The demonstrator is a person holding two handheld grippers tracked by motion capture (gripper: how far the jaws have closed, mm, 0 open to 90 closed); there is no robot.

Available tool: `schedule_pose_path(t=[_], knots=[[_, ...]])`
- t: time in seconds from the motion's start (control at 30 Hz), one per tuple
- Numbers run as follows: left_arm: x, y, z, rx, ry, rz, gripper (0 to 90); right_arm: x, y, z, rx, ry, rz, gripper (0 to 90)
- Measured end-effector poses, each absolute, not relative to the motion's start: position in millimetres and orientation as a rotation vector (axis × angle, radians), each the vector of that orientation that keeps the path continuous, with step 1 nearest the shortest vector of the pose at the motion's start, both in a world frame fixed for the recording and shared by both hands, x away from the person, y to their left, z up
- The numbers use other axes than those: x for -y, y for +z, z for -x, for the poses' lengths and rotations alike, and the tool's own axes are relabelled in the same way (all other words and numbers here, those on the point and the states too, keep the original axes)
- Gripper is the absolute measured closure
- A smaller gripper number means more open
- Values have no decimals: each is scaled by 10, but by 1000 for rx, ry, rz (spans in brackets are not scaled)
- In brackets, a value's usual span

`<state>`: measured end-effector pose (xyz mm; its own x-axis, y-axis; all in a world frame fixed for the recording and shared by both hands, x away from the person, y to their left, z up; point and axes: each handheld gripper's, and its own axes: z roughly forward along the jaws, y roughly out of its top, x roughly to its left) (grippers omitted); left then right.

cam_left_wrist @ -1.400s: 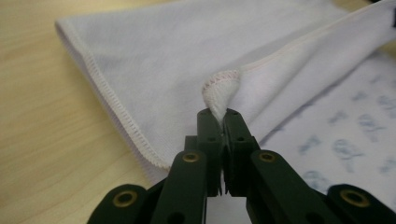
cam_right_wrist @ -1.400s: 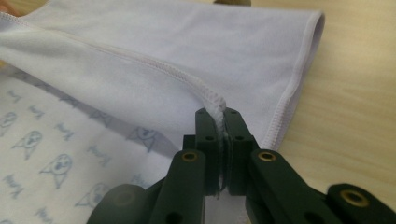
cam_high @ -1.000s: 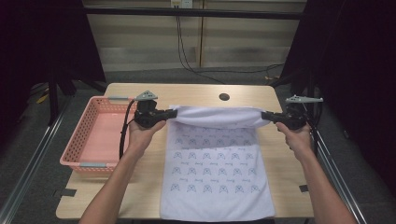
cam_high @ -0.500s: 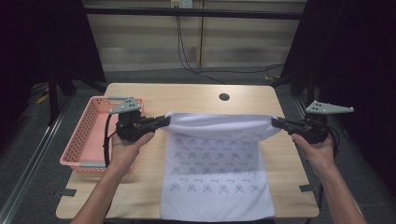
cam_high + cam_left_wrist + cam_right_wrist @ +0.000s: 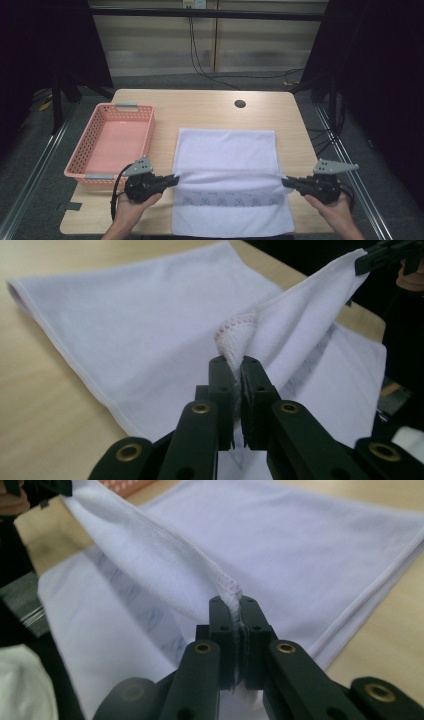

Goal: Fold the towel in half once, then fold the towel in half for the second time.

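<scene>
The near edge of the white printed cloth point(image 5: 232, 220) is cut off by the bottom of the high view. Its folded-over upper layer hides most of the blue print beneath. Both forearms are cut off there too. The print's motifs are too small to identify.

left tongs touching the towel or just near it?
Touching. The left gripper view shows the left tongs shut on the white towel, its stitched corner bunched between the jaws.
</scene>
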<state>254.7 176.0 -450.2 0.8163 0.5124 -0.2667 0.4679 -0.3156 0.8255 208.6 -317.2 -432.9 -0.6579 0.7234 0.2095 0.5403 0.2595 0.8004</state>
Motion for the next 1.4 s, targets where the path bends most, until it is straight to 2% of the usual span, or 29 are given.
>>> schedule_pose_path(t=[0.23, 0.43, 0.53, 0.63, 0.77, 0.87, 0.97, 1.0, 1.17, 1.23, 1.33, 1.4], knots=[[-1771, -4653, -2361, -681, -27, -2078, 817, 3145, -4629, -1752, -2490, 1242, -1186, 843], [-1853, -4685, -2215, -625, -80, -2110, 801, 3116, -4644, -1609, -2561, 1229, -1160, 804], [-1860, -4646, -2190, -616, -145, -2116, 765, 3110, -4638, -1566, -2608, 1213, -1152, 755], [-1892, -4634, -2133, -616, -173, -2107, 735, 3116, -4611, -1478, -2595, 1236, -1168, 641], [-1930, -4594, -2116, -621, -158, -2065, 658, 3197, -4575, -1417, -2485, 1319, -1197, 588], [-1842, -4631, -2243, -701, -99, -2072, 633, 3243, -4586, -1532, -2406, 1306, -1237, 576], [-1692, -4656, -2404, -701, -60, -2090, 618, 3207, -4599, -1719, -2392, 1266, -1239, 562], [-1619, -4667, -2502, -759, -33, -2103, 617, 3188, -4600, -1792, -2391, 1254, -1228, 560], [-1425, -4693, -2880, -804, -11, -2136, 557, 3073, -4627, -2183, -2403, 1213, -1214, 534], [-1359, -4730, -3023, -825, 17, -2142, 525, 3036, -4681, -2348, -2401, 1175, -1232, 486], [-1290, -4826, -3197, -857, 9, -2154, 526, 2988, -4788, -2569, -2404, 1129, -1297, 425], [-1280, -4902, -3238, -885, 47, -2178, 503, 2948, -4875, -2676, -2423, 1083, -1307, 414]])
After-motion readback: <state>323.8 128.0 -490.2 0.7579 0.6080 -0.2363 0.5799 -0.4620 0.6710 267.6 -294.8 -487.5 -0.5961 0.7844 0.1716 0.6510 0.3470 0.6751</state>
